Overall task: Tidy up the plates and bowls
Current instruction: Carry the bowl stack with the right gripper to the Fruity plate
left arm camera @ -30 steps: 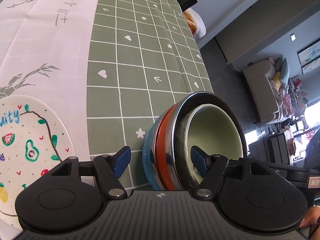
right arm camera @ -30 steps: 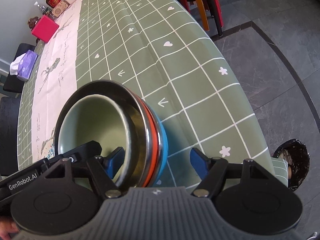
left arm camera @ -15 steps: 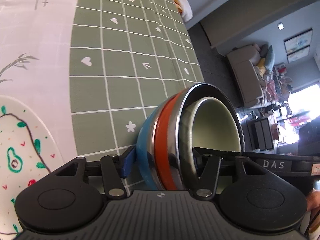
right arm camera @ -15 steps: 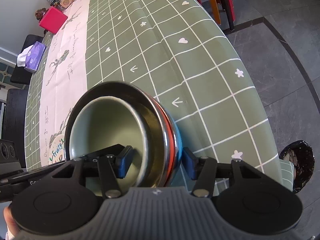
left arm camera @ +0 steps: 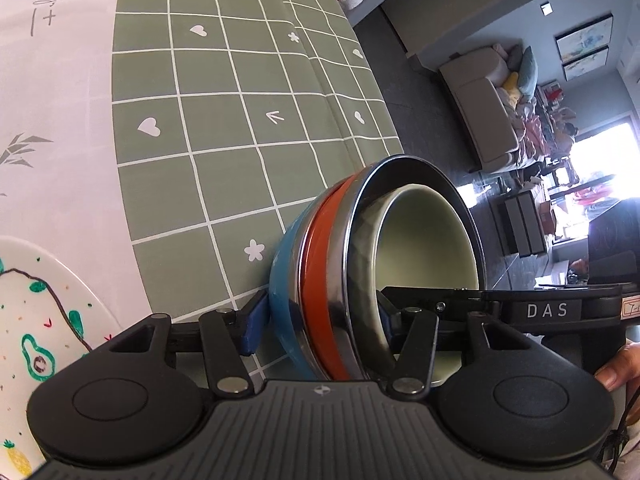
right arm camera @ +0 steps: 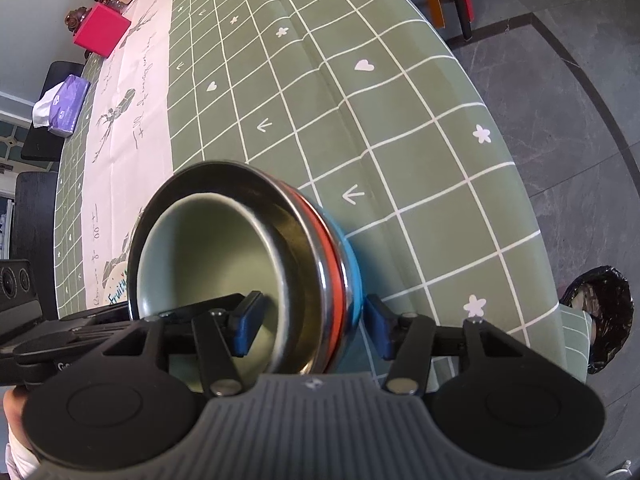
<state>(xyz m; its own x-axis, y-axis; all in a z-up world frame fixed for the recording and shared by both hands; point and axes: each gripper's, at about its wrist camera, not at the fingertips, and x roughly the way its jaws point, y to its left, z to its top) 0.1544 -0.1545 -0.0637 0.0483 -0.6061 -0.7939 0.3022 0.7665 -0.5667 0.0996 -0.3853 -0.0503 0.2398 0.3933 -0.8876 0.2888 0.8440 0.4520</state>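
A nested stack of bowls holds a blue bowl outermost, then an orange one, a steel one and a pale green one innermost. It also shows in the right wrist view. My left gripper is shut on the stack's rim, one finger outside the blue bowl, one inside the green bowl. My right gripper is shut on the opposite rim in the same way. The stack sits close over the green checked tablecloth. A white fruit-print plate lies at lower left.
The table edge runs close on the stack's right, with grey floor and a black bin beyond. A pink box, a tissue pack and bottles stand at the far end. A sofa is across the room.
Both grippers have closed from open onto opposite rims of the bowl stack. The stack sits closer in both views, and the fruit plate has slid toward the left edge.
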